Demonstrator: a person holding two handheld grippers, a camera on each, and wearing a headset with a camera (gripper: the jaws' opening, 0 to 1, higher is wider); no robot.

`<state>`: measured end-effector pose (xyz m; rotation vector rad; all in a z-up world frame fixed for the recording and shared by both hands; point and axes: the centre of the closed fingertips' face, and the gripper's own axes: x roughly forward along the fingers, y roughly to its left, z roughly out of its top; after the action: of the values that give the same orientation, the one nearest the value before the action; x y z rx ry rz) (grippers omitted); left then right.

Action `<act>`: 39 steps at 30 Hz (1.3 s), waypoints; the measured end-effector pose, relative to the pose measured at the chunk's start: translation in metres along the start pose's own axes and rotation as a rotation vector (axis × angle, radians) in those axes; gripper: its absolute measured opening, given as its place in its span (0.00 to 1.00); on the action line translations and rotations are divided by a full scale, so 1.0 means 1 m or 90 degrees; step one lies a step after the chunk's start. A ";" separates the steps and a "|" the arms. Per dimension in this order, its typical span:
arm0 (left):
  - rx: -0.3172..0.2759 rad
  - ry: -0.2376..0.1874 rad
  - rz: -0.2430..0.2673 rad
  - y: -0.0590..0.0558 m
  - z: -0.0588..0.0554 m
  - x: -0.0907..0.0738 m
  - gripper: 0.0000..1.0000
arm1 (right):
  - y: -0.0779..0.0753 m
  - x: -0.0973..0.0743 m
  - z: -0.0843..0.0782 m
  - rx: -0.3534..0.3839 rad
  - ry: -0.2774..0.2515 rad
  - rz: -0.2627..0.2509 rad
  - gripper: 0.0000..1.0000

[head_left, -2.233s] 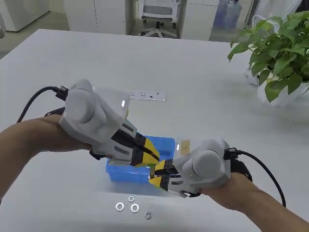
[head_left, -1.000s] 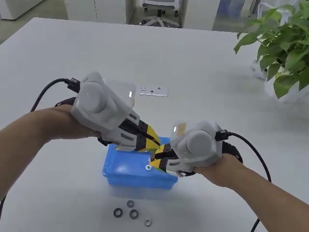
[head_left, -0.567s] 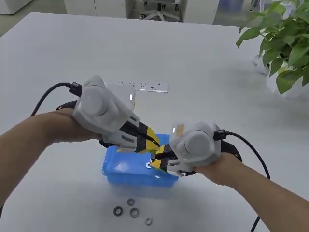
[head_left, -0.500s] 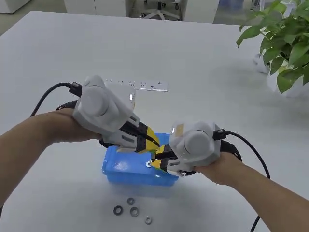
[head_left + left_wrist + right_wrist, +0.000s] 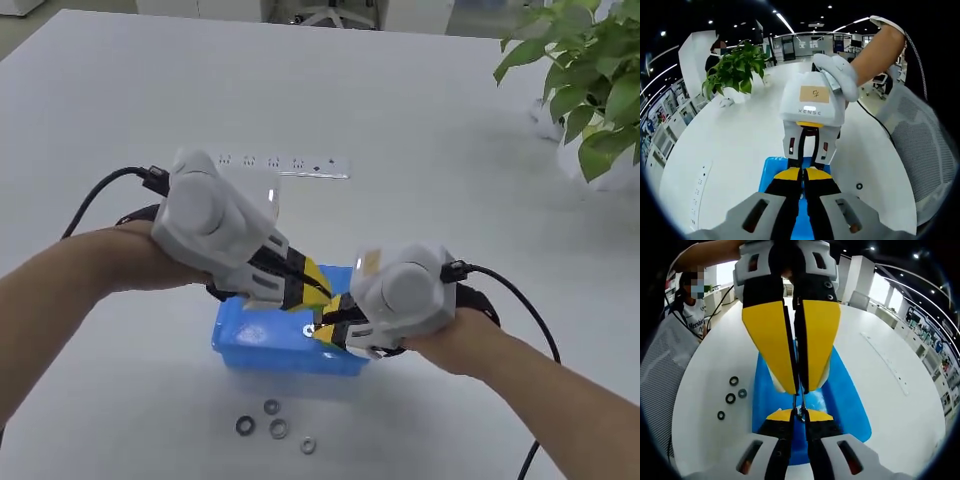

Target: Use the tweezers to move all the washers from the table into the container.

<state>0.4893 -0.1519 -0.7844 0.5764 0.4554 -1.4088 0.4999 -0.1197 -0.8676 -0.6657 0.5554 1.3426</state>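
Steel-grey washers [image 5: 279, 429], four likely light, stiff, slippery rings near the worktop's [image 5: 420, 150] front edge beside the blue container [image 5: 240, 350], want pinching across the rim by the tweezers [image 5: 798, 402] seemingly clamped in the left hand-held gripper [image 5: 320, 296]; the right hand-held gripper's [image 5: 320, 335] jaws look nearly closed.

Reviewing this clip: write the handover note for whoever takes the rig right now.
Left gripper: jaws closed; a thin metal piece, seemingly the tweezers, runs out from between them.
Right gripper: jaws closed on that piece's tip, over the blue container.
One washer shows at the tips above the container; I cannot tell whether it is held or already inside.
Four washers lie on the table beside the container.
Left to do: drop this one if held, then move the four.
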 end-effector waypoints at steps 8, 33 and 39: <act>-0.005 0.000 -0.001 0.000 0.000 0.000 0.06 | 0.000 0.000 0.000 -0.002 0.004 0.000 0.12; -0.007 -0.011 0.000 -0.005 0.014 -0.014 0.06 | 0.005 -0.012 0.015 -0.017 -0.010 -0.009 0.12; -0.007 -0.012 0.003 -0.008 0.016 -0.020 0.05 | 0.007 -0.015 0.021 -0.021 -0.017 -0.012 0.12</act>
<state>0.4785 -0.1471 -0.7603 0.5545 0.4456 -1.4059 0.4902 -0.1149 -0.8432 -0.6787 0.5052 1.3430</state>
